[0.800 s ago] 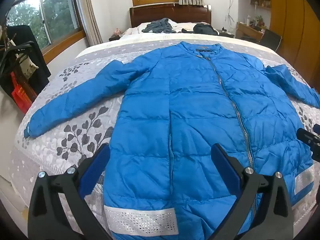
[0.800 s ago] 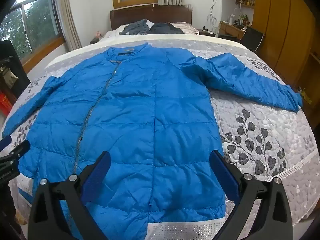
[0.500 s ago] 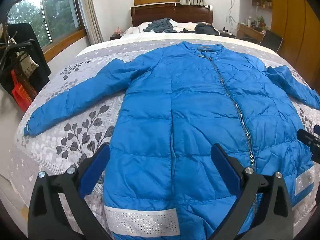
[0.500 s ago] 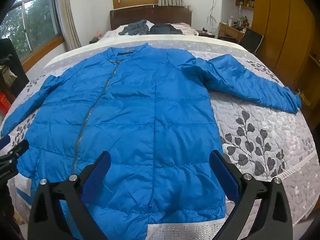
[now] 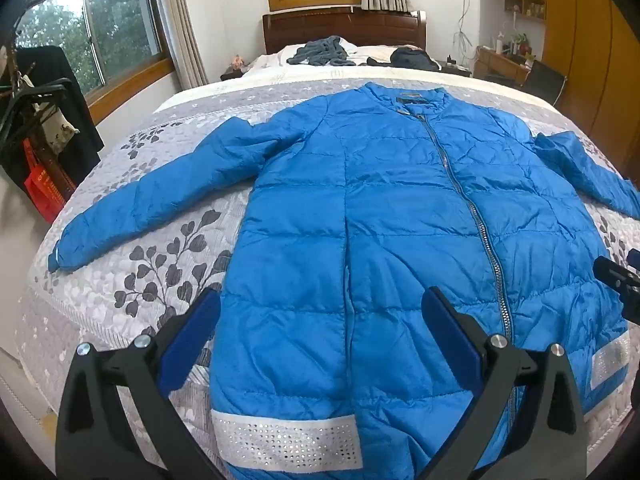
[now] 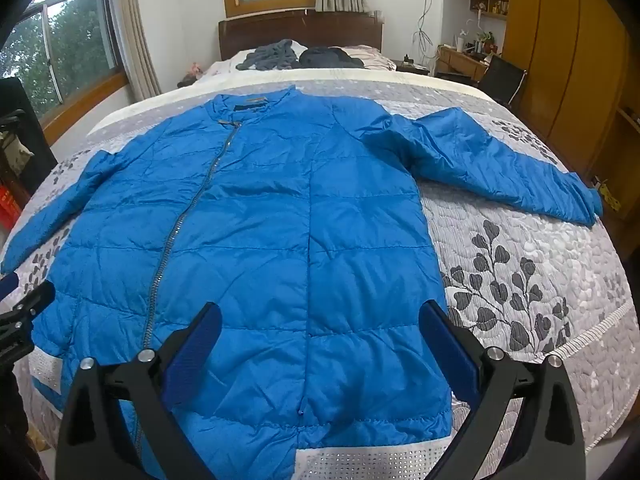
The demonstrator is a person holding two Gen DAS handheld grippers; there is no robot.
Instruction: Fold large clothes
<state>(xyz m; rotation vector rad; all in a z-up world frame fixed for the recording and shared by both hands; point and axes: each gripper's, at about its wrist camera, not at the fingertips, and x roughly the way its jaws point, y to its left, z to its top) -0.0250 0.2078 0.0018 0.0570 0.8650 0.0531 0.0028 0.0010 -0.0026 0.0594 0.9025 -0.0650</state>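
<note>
— Jacket (image 5: 400, 220): where does it lie?
— Flat on the bed (image 5: 168, 256), front up, zipper (image 5: 472, 216) closed, collar toward the headboard (image 5: 344, 28), both sleeves spread out to the sides over the leaf-patterned quilt. Its white studded hem band (image 5: 286, 438) sits at the near edge.
— And the left tool (image 5: 320, 336)?
— Spread wide above the hem, blue pads apart, gripping nothing.
— The right tool (image 6: 320, 340)?
— Also wide open and empty, poised over the jacket's lower right panel. Dark clothes (image 6: 276, 56) are heaped by the headboard.
</note>
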